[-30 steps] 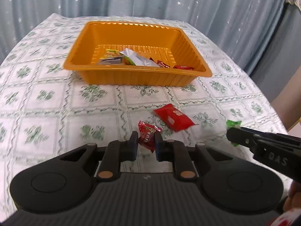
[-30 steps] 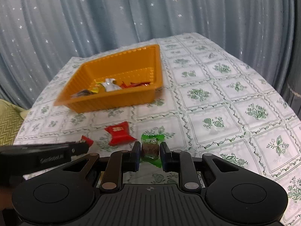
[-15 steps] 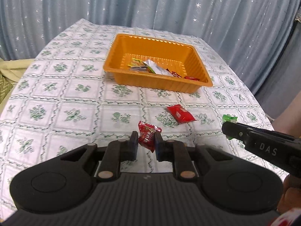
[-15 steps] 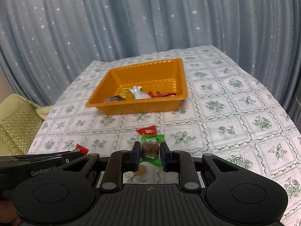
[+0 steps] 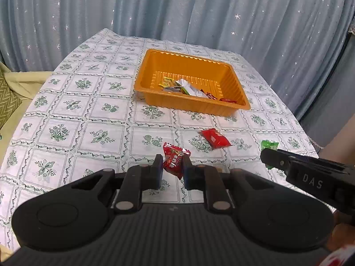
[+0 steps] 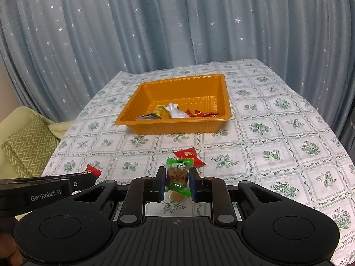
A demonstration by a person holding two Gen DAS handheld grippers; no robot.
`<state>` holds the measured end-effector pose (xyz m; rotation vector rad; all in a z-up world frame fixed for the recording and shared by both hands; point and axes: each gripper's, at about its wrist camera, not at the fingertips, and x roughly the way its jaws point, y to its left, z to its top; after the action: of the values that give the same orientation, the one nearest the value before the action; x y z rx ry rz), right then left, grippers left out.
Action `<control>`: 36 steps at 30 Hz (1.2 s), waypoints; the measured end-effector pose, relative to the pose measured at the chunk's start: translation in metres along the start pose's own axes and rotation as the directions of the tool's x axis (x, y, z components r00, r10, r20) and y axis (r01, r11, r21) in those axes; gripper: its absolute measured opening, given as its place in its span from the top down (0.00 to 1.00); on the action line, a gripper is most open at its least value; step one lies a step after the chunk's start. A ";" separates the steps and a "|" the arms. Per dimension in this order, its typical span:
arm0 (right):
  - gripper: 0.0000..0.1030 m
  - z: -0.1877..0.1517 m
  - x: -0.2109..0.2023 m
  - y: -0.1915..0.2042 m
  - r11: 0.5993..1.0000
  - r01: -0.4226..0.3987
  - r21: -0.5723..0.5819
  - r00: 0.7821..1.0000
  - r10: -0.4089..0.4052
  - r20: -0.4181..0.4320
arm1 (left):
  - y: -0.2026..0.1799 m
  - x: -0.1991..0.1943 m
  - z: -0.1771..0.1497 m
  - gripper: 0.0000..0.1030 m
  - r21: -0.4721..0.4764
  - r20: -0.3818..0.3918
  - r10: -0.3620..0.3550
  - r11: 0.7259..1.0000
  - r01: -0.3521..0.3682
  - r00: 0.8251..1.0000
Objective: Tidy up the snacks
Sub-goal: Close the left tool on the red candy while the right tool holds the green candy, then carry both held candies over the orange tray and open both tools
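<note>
A red snack packet (image 5: 174,160) is pinched between the pads of the left gripper (image 5: 172,168), held above the floral tablecloth (image 5: 73,119). A green-wrapped candy (image 6: 177,176) is clamped in the right gripper (image 6: 177,182). Just beyond, a second red packet (image 5: 215,137) is seen lying flat on the cloth. Farther back, the orange tray (image 6: 177,128) is seen with several wrappers inside, before the starred blue curtain (image 6: 155,26).

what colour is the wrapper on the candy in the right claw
Green, with a brown label panel: the candy shows best in the right wrist view.
</note>
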<state>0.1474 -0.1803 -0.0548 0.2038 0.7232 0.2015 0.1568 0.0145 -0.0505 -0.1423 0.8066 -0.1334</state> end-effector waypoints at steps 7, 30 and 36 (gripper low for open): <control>0.78 0.005 0.003 -0.004 1.000 -0.003 0.008 1.000 0.003 -0.004 | -0.001 0.001 0.005 0.84 0.003 0.001 -0.007 1.000 0.007 1.000; 0.78 0.107 0.089 -0.030 0.999 -0.018 -0.045 1.000 0.017 -0.016 | -0.012 0.074 0.115 0.84 0.003 0.025 -0.106 0.994 0.106 0.994; 0.78 0.128 0.121 -0.039 0.998 -0.018 -0.054 0.999 0.017 -0.032 | -0.015 0.102 0.146 0.84 0.022 0.025 -0.103 0.995 0.102 0.994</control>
<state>0.3263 -0.2021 -0.0482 0.1554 0.7465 0.2413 0.3314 -0.0063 -0.0200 -0.1659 0.7715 -0.2361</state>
